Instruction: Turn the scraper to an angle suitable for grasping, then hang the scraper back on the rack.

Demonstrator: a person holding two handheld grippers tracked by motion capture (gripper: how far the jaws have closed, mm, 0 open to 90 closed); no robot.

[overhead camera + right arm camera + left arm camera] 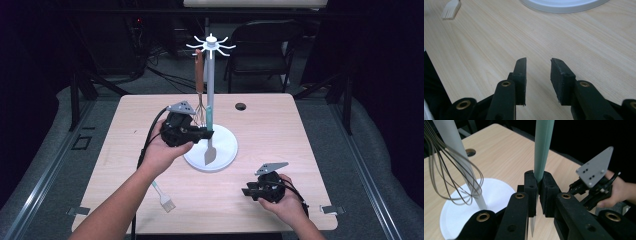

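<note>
A spatula (pixel 210 119) with a pale green handle and a grey blade hangs upright beside the pole of a white utensil stand (pixel 210 75), its blade over the stand's round base (pixel 226 149). My left gripper (pixel 207 134) is shut on the handle; in the left gripper view the pads (pixel 531 192) pinch the green handle (pixel 543 147). A wire whisk (pixel 199 95) with a brown handle hangs from a hook on the stand, just behind the left gripper. My right gripper (pixel 246 191) hovers low over the table's front right, jaws open with nothing between them (pixel 537 67).
A small pastry brush (pixel 164 197) lies on the wooden table (pixel 280 135) near the front left. A round cable hole (pixel 240 106) sits behind the stand. The table's front edge runs close under both forearms. A chair (pixel 265 45) stands beyond the far edge.
</note>
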